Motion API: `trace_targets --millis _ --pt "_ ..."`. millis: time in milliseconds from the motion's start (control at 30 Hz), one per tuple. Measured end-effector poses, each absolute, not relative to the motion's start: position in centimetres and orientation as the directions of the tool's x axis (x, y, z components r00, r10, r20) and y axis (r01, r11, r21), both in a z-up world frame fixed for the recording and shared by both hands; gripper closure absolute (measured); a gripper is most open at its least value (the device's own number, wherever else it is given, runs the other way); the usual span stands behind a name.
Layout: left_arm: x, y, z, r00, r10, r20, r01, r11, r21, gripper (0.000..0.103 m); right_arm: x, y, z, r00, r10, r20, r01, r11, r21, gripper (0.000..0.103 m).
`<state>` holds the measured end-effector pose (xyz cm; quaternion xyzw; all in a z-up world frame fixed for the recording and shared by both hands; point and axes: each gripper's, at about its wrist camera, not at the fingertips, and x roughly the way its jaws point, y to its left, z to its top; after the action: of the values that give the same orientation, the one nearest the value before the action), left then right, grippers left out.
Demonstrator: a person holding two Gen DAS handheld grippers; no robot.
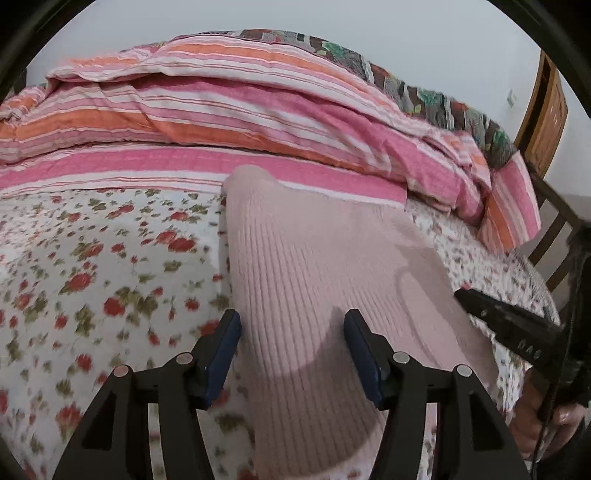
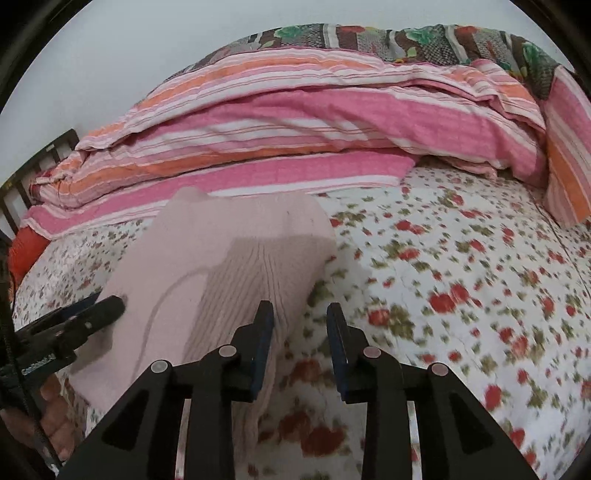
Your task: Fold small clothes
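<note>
A pale pink ribbed knit garment (image 1: 314, 280) lies flat on the flowered bedsheet (image 1: 92, 280), and everything else is placed from it. Beyond its far edge a striped pink and orange quilt (image 1: 207, 122) is heaped across the bed, with a darker patterned blanket (image 1: 424, 96) behind that. An orange cloth (image 2: 27, 251) shows at the sheet's edge to the garment's left in the right wrist view.

The left gripper (image 1: 291, 332) hangs over the garment's near part, jaws about half apart, with knit showing in the gap and neither pad pressing it. The right gripper (image 2: 300, 325) sits at the garment's right edge, jaws narrow and parted, its left finger over the knit and the bare sheet between them; nothing is held.

A plain pale wall (image 1: 332, 18) rises behind the bed, with a wooden door (image 1: 546, 110) at the right and dark wooden rails (image 2: 22, 177) at the bed's end.
</note>
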<state>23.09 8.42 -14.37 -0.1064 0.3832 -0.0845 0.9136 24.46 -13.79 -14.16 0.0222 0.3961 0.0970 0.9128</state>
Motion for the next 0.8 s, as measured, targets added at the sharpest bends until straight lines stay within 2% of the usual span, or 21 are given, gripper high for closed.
trace_targets --millis 200,400,500,600,800 --pt "19.6 7.5 -12.6 0.687 -0.174 -0.706 0.033 0.978 -0.208 0.046 21.1 -14.4 -12.4 0.659 0.175 -0.732 -0.160 0.983 0.091 0.070" --pt "15.9 7.5 -8.6 0.726 -0.118 -0.678 -0.018 0.982 -0.190 0.038 16.9 -15.2 -9.2 0.684 0.142 -0.716 -0.139 0.988 0.063 0.052" --pt "13.8 7.3 -6.4 0.742 -0.109 -0.661 -0.018 0.983 -0.182 0.037 14.5 -15.5 -7.2 0.712 0.129 -0.690 -0.129 0.990 0.052 0.039" --pt "11.5 6.7 -4.3 0.766 -0.090 -0.636 -0.019 0.987 -0.162 0.029 12.1 -16.0 -5.1 0.736 0.142 -0.662 -0.135 0.989 0.062 0.028" --pt "7.0 5.3 -1.4 0.793 -0.050 -0.607 -0.034 0.991 -0.126 0.022 7.7 -16.8 -2.2 0.768 0.136 -0.626 -0.134 0.990 0.051 0.026"
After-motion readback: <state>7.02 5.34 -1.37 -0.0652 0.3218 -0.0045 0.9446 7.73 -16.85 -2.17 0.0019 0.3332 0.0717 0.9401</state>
